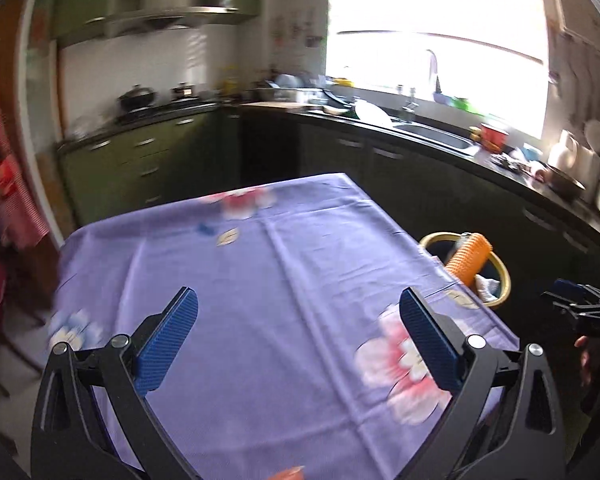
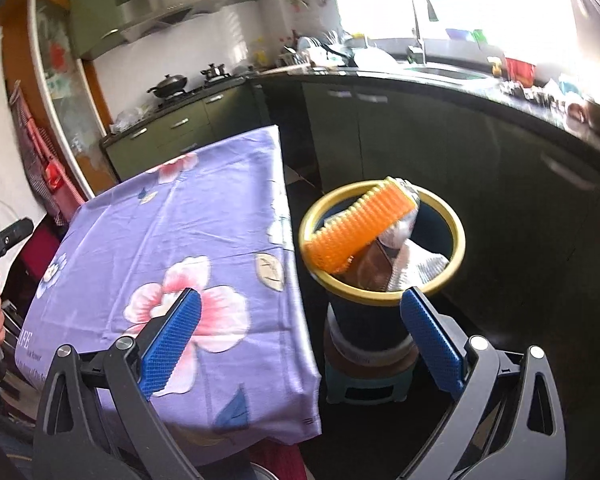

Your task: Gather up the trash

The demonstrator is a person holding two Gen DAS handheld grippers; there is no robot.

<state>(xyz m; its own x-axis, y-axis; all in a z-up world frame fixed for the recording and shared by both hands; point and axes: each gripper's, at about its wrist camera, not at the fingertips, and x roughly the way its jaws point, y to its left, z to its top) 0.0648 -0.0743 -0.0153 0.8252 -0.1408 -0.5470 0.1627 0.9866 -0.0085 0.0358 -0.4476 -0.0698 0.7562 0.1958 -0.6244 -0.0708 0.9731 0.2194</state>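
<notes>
A dark trash bin with a yellow rim (image 2: 458,236) stands on a small stool right of the table. An orange ribbed sleeve (image 2: 360,226) lies across its rim, with crumpled grey and brown wrappers (image 2: 414,266) inside. My right gripper (image 2: 300,304) is open and empty, hovering near the bin's front rim and the table's right edge. My left gripper (image 1: 298,304) is open and empty above the purple flowered tablecloth (image 1: 240,276). The bin (image 1: 500,270) and orange sleeve (image 1: 470,258) also show in the left wrist view, beyond the table's right edge.
Dark kitchen counter with sink (image 2: 440,70) runs behind and right of the bin. Green cabinets and a stove with a wok (image 1: 138,98) are at the back left. The stool (image 2: 364,384) is under the bin. A red checked cloth (image 1: 8,184) hangs at left.
</notes>
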